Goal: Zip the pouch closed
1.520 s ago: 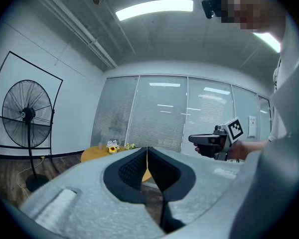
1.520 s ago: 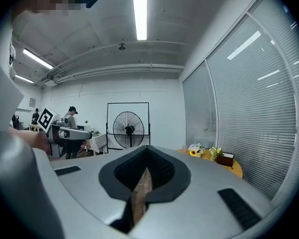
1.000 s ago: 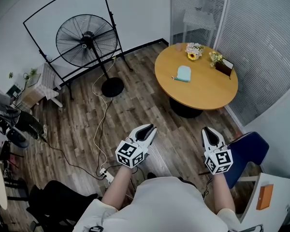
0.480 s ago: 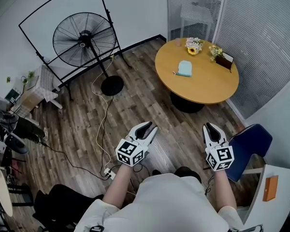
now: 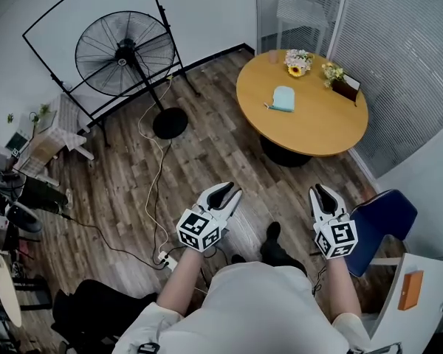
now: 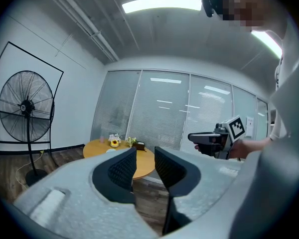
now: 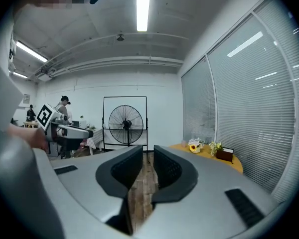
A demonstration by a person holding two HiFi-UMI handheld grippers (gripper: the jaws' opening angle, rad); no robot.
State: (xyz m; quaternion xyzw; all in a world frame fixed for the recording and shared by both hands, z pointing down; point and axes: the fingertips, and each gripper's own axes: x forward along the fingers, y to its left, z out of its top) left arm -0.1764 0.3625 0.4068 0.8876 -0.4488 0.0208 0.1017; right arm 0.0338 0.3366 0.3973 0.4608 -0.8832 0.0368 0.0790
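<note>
A light blue pouch [image 5: 282,99] lies flat on the round wooden table [image 5: 321,127] at the far side of the room, well away from both grippers. I hold my left gripper [image 5: 225,192] and right gripper [image 5: 321,192] out in front of my body, above the wooden floor. The left gripper [image 6: 145,156] shows a gap between its dark pads with nothing in it. The right gripper [image 7: 148,156] has its jaws opening, and only floor shows between them. The table [image 6: 97,149] appears beyond the left jaws.
A large standing fan [image 5: 125,50] with a black frame behind it stands at the back left; its cable runs to a power strip [image 5: 165,260] on the floor. A blue chair [image 5: 380,223] is by my right hand. Flowers [image 5: 297,61] stand on the table's far edge.
The view has shifted forward across the floor and a dark shoe now shows below the grippers. Both grippers keep their place in front of the body.
</note>
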